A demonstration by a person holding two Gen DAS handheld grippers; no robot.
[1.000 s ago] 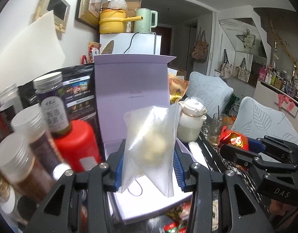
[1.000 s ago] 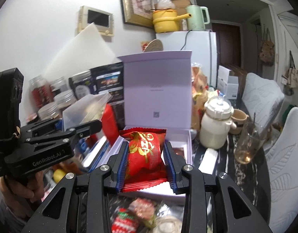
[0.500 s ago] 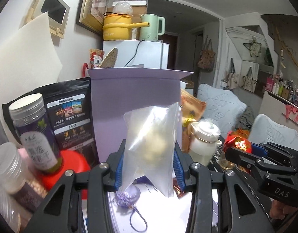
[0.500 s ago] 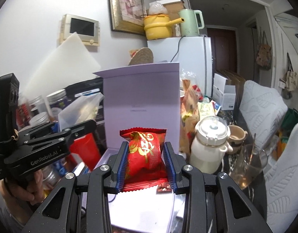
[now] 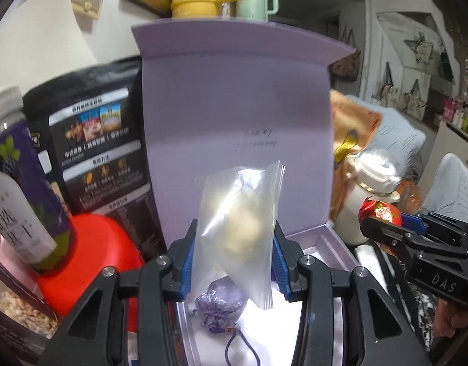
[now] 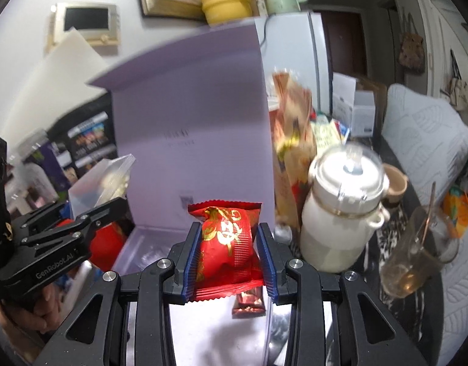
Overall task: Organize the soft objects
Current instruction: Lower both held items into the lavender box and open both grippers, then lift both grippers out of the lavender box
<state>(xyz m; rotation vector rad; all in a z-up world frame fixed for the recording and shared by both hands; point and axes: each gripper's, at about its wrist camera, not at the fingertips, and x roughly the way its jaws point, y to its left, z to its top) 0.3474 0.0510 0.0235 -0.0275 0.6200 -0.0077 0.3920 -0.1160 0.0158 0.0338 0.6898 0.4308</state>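
Observation:
My left gripper (image 5: pixel 232 262) is shut on a clear zip bag (image 5: pixel 238 228) with a pale soft lump inside. It hangs over the open lilac box (image 5: pixel 334 244), whose lid (image 5: pixel 234 106) stands upright behind. A purple drawstring pouch (image 5: pixel 220 305) lies on the box's white floor under the bag. My right gripper (image 6: pixel 229 259) is shut on a red and gold snack packet (image 6: pixel 226 241), also over the box (image 6: pixel 136 244). A small brown packet (image 6: pixel 249 302) lies in the box below it. Each gripper shows in the other's view: the right gripper (image 5: pixel 395 235), the left gripper (image 6: pixel 112 210).
A red container (image 5: pixel 90 253), a purple-labelled jar (image 5: pixel 17 189) and a black pouch (image 5: pixel 97 140) crowd the box's left side. A white lidded pot (image 6: pixel 343 213), a glass cup with a spoon (image 6: pixel 416 253) and orange snack bags (image 6: pixel 292 140) stand on its right.
Both grippers have moved forward and down toward the lilac box, keeping their loads. The lid now fills more of each view, and the purple pouch has come into sight.

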